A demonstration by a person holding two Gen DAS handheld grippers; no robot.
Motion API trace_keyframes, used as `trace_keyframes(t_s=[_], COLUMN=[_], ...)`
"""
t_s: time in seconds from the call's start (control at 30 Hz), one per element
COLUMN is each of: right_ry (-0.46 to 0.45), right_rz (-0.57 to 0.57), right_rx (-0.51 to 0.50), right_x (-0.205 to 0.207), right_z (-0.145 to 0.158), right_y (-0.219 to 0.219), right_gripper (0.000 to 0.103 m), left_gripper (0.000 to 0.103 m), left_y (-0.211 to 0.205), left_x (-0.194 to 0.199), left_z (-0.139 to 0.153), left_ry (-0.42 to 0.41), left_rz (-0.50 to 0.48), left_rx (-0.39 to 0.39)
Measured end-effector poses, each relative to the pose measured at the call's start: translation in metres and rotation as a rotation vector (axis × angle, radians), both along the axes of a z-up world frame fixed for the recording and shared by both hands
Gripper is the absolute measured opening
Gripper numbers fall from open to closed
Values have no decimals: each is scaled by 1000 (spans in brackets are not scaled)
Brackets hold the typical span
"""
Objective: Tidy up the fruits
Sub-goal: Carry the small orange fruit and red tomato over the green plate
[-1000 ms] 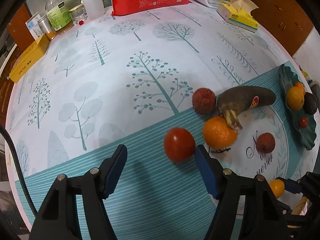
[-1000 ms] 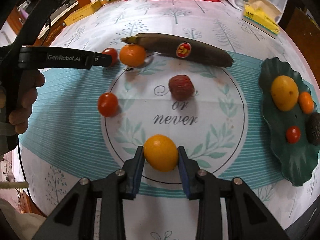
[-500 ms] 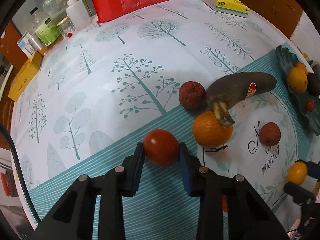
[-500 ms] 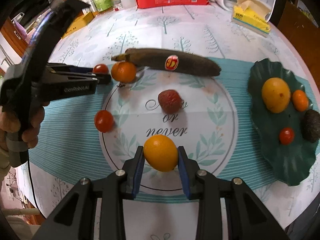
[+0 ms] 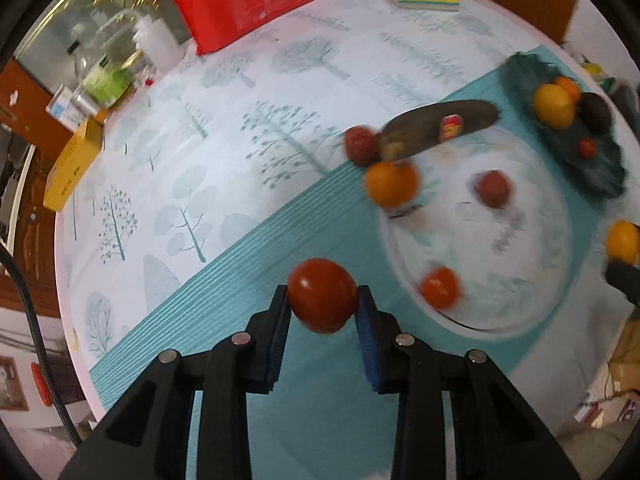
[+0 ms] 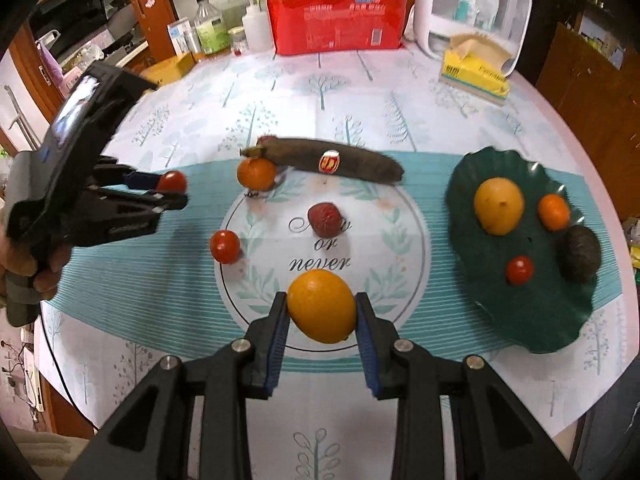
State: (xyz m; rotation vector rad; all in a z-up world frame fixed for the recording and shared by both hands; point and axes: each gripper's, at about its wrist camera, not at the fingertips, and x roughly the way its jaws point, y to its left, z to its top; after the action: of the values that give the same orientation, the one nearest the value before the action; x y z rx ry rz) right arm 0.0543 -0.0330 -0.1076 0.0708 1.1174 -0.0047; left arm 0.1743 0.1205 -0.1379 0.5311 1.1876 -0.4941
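My left gripper is shut on a red tomato and holds it above the teal stripe of the tablecloth; the right wrist view shows this gripper at the left. My right gripper is shut on a yellow-orange citrus, lifted over the round "now or never" print. On the cloth lie a dark banana, a mandarin, a rough red fruit and a second tomato. The green leaf plate at the right holds several fruits.
A red package, a white storage box, a yellow tissue box and bottles stand along the table's far edge. A yellow carton lies at the left. A person's hand grips the left tool.
The left gripper's jaws closed on the red tomato and lifted it off the cloth. The right gripper rose with the citrus still held; the table looks farther away in both views.
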Motion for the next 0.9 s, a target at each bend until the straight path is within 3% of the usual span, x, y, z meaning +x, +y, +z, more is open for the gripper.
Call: trace_keyframes(t_s=[0.17,0.43,0.6,0.9], right_ry=[-22,-105,-139,-174], right_rz=[-15,-68,-125,-187], right_rx=[-10,-55,-75,-64], right_x=[-9,-29,-43,-51], right_z=[13,52,69,80], right_y=[-9,-40,-75,-154], right_gripper=[32,32,32,32], left_gripper=[31,31,31,31], left_y=[-32,-94,-141,-220], left_x=[-32,-58,-65,-79], left_z=[51,106,123,127], left_ry=[-91,-131,-149,-137], left_rz=[-90,-169,-205,-210], left_rx=[-101,-244,-256,-239])
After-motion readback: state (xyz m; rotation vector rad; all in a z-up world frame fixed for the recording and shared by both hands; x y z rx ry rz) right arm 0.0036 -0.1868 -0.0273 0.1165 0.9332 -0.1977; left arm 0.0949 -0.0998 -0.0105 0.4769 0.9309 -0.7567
